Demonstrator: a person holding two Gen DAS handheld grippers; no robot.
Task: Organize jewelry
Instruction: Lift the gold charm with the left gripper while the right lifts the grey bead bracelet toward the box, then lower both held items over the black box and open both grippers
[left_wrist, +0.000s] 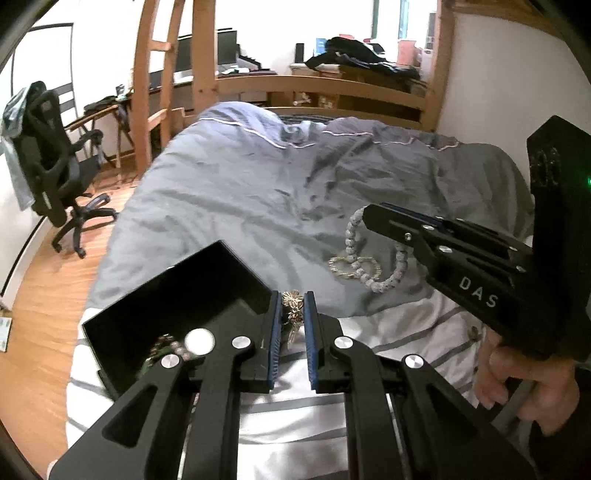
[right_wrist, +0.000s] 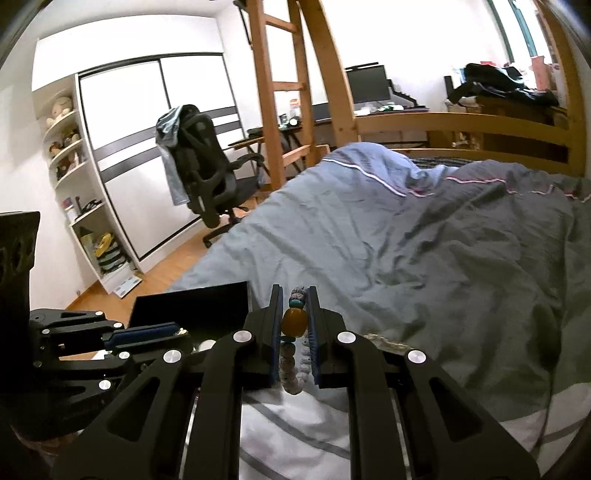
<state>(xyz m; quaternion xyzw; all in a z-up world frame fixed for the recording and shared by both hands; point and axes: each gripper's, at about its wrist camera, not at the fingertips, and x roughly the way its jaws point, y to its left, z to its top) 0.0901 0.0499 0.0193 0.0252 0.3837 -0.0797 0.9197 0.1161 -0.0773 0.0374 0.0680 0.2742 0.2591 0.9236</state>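
My left gripper (left_wrist: 292, 301) is shut on a gold flower-shaped piece of jewelry (left_wrist: 291, 300), held just right of an open black box (left_wrist: 173, 295) that holds other jewelry (left_wrist: 162, 350). My right gripper (right_wrist: 293, 295) is shut on a grey beaded bracelet (right_wrist: 293, 363) with an amber bead (right_wrist: 294, 320) and lifts it off the bed. In the left wrist view the right gripper (left_wrist: 364, 214) holds that bracelet (left_wrist: 373, 282) hanging above a gold chain bracelet (left_wrist: 345, 266) lying on the grey duvet. The black box (right_wrist: 207, 306) and the left gripper (right_wrist: 173, 332) show at the left in the right wrist view.
The grey duvet (left_wrist: 258, 192) covers the bed, with a white striped sheet (left_wrist: 295, 424) at the near edge. A wooden bunk frame and ladder (left_wrist: 147, 92) stand behind. A black office chair (left_wrist: 51, 177) is on the wood floor at the left.
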